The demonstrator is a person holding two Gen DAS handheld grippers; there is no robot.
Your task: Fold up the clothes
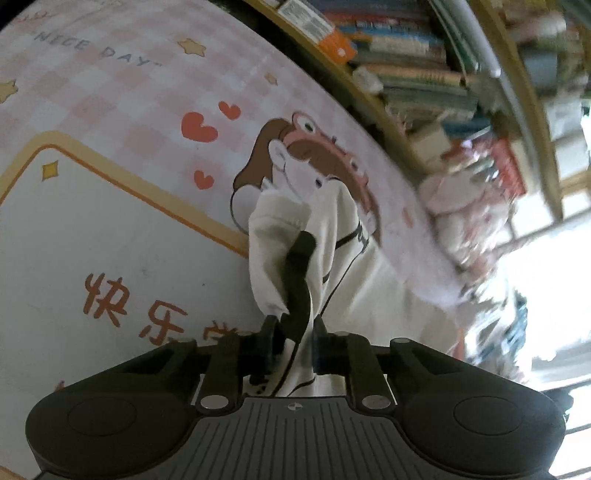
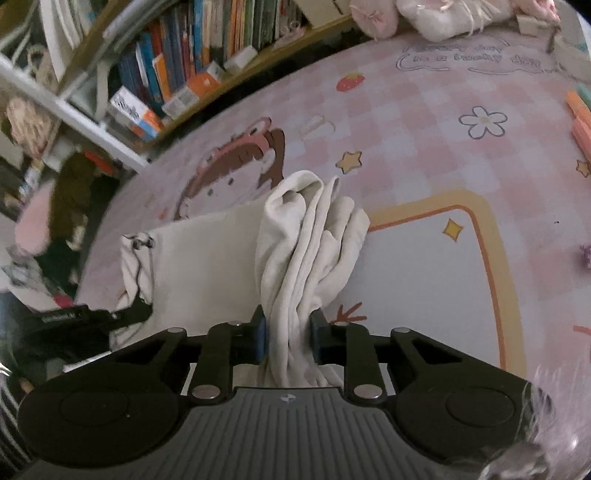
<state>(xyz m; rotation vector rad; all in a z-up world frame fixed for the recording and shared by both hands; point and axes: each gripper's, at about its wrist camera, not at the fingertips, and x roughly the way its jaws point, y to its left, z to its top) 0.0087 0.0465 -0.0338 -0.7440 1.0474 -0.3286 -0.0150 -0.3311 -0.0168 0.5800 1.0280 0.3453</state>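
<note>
A white garment (image 1: 273, 229) with thin black lines and a dark strip lies on a pink checked cartoon mat (image 1: 110, 92). In the left wrist view its bunched edge rises between the jaws of my left gripper (image 1: 295, 347), which is shut on it. In the right wrist view the white garment (image 2: 306, 229) is gathered into a thick twisted bundle, and my right gripper (image 2: 288, 336) is shut on that bundle. The rest of the cloth stretches flat to the left, where the black left gripper (image 2: 122, 314) holds its far corner above the mat (image 2: 424, 129).
A bookshelf (image 1: 406, 55) packed with books runs behind the table, also seen as the bookshelf (image 2: 184, 66) at upper left. Pink and white plush toys (image 2: 424, 14) sit at the mat's far edge. Orange blocks (image 2: 580, 118) lie at the right edge.
</note>
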